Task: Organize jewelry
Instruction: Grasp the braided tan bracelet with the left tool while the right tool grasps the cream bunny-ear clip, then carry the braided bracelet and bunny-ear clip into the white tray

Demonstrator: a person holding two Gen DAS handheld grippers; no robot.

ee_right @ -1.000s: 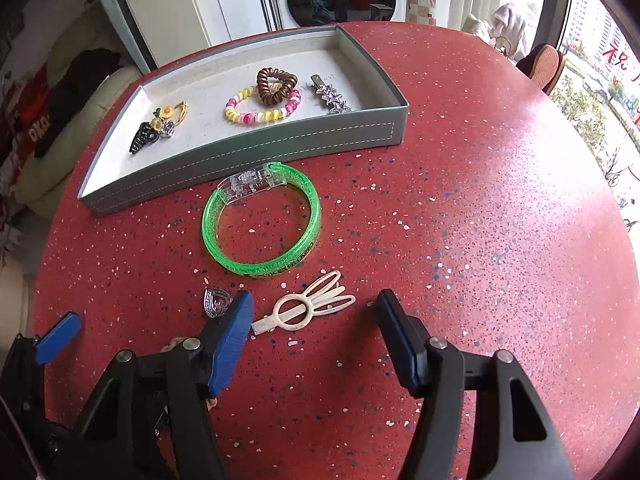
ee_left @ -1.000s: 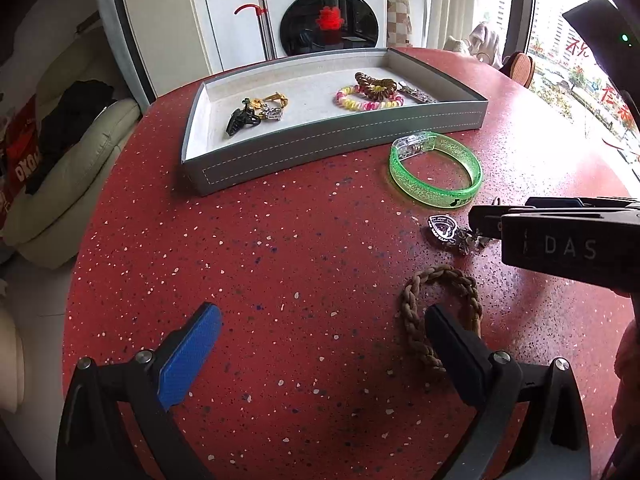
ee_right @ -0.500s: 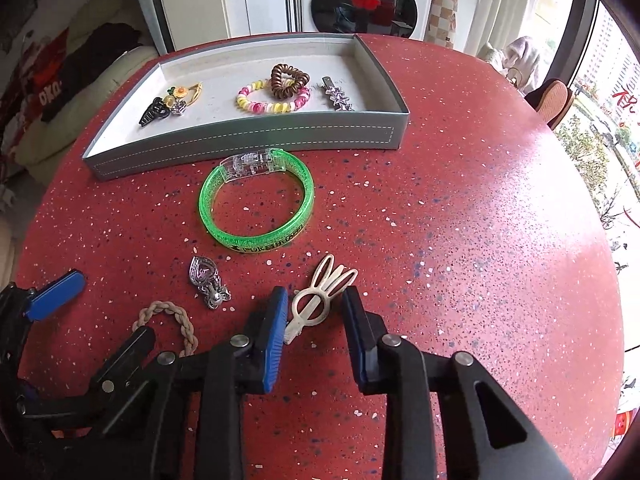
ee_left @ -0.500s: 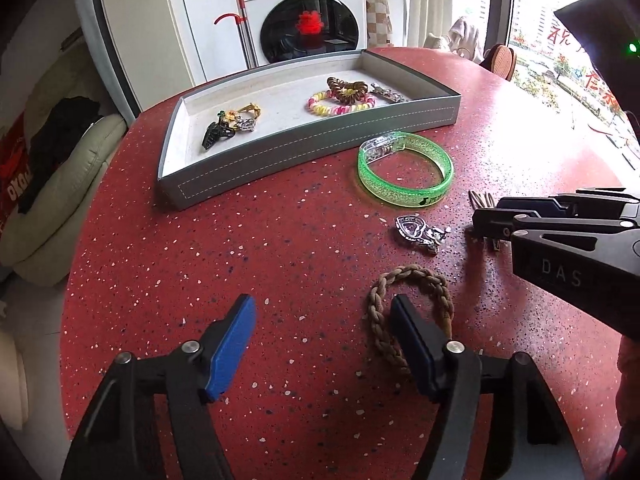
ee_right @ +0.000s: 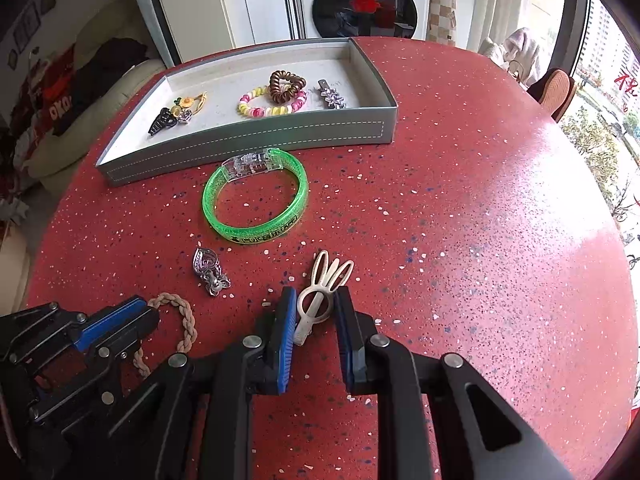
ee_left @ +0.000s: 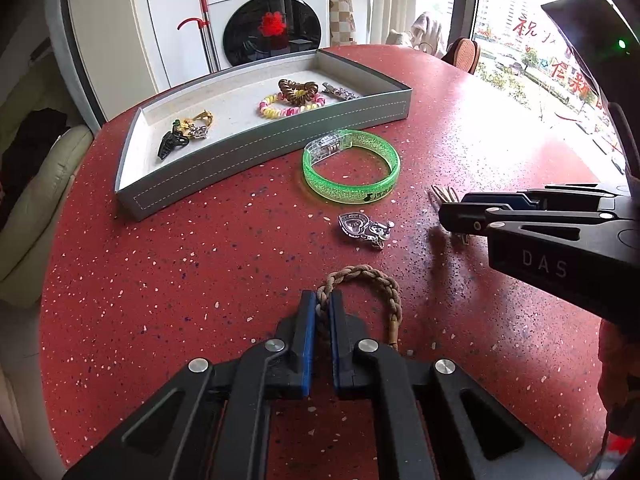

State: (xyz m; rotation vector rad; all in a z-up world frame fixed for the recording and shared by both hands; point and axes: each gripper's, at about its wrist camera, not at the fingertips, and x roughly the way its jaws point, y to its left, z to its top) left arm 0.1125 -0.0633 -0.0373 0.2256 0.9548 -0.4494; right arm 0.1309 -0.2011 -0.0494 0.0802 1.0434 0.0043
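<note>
My left gripper (ee_left: 323,306) is shut on the near-left part of a tan braided bracelet (ee_left: 384,280) lying on the red speckled table. The right wrist view shows that gripper (ee_right: 148,312) and the bracelet (ee_right: 186,316) at lower left. My right gripper (ee_right: 316,304) is shut on the ring end of a cream hair clip (ee_right: 328,272), whose loops stick out ahead. From the left wrist view it (ee_left: 448,216) comes in from the right, hiding most of the clip (ee_left: 444,194). A green glitter bangle (ee_right: 256,204) and a silver heart charm (ee_right: 208,266) lie loose between the grippers and the grey tray (ee_right: 280,136).
The tray (ee_left: 260,152) holds a black claw clip (ee_left: 170,146), a bead bracelet (ee_left: 290,106), a brown coil hair tie (ee_left: 298,90) and a silver clip (ee_left: 340,92). A washing machine (ee_left: 268,12) stands behind the table and a sofa (ee_left: 36,200) on the left.
Both grippers have closed: the left from wide open onto the braided bracelet, the right onto the cream hair clip. Both hands stayed nearly in place.
</note>
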